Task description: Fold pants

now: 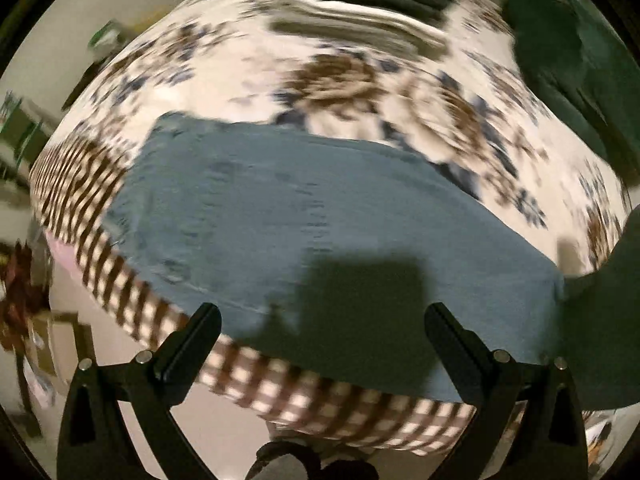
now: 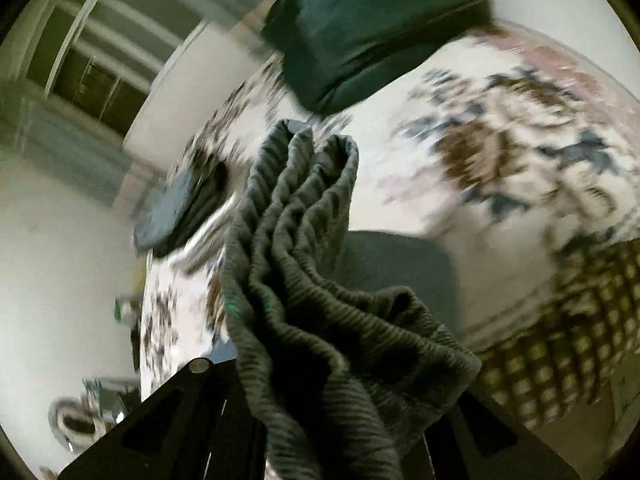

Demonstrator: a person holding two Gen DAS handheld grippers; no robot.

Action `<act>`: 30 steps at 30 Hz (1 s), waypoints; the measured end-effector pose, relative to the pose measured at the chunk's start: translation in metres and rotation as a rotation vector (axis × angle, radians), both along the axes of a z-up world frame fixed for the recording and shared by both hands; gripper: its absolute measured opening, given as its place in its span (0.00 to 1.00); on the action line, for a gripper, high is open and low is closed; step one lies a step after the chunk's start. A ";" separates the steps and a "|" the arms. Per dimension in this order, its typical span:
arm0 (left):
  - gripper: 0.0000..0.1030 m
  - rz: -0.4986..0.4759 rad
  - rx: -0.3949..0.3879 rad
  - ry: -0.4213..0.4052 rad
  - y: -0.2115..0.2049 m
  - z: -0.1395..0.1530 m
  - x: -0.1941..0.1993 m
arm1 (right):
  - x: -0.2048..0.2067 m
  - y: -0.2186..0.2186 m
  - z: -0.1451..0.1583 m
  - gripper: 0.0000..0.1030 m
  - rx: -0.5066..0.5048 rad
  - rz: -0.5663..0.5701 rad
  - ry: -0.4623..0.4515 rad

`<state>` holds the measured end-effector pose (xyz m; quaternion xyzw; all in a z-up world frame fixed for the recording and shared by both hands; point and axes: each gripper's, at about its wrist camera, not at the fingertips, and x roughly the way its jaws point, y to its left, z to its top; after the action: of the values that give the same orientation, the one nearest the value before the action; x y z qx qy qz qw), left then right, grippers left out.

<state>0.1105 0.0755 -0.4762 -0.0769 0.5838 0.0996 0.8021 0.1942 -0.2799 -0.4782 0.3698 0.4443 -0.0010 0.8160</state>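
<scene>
Blue pants (image 1: pixel 304 216) lie flat and folded on a floral bedspread (image 1: pixel 360 80) near the bed's front edge. My left gripper (image 1: pixel 320 316) hovers open and empty just above their near edge. My right gripper (image 2: pixel 340 380) is shut on a bunched dark grey ribbed garment (image 2: pixel 304 264), held up over the bed; its fingertips are hidden by the cloth. The same dark cloth shows at the right edge of the left wrist view (image 1: pixel 600 328).
A stack of folded clothes (image 1: pixel 360 12) sits at the far side of the bed, also in the right wrist view (image 2: pixel 180 208). A dark green garment (image 1: pixel 568 60) lies at the far right, also in the right wrist view (image 2: pixel 360 20). A checked bed skirt (image 1: pixel 320 392) marks the bed's edge.
</scene>
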 end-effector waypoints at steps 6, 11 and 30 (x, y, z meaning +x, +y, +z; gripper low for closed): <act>1.00 0.101 -0.007 0.016 0.065 -0.013 -0.022 | 0.030 0.116 -0.062 0.05 -0.061 0.142 0.103; 1.00 0.141 -0.023 0.073 0.101 -0.029 -0.041 | 0.050 0.195 -0.133 0.17 -0.068 0.233 0.273; 0.75 -0.173 -0.108 0.208 -0.021 -0.103 0.093 | -0.015 0.026 -0.121 0.70 -0.027 0.047 0.398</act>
<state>0.2039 0.0547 -0.5788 -0.0587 0.6729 0.0059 0.7373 0.1787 -0.2542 -0.5994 0.3407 0.6052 -0.0611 0.7169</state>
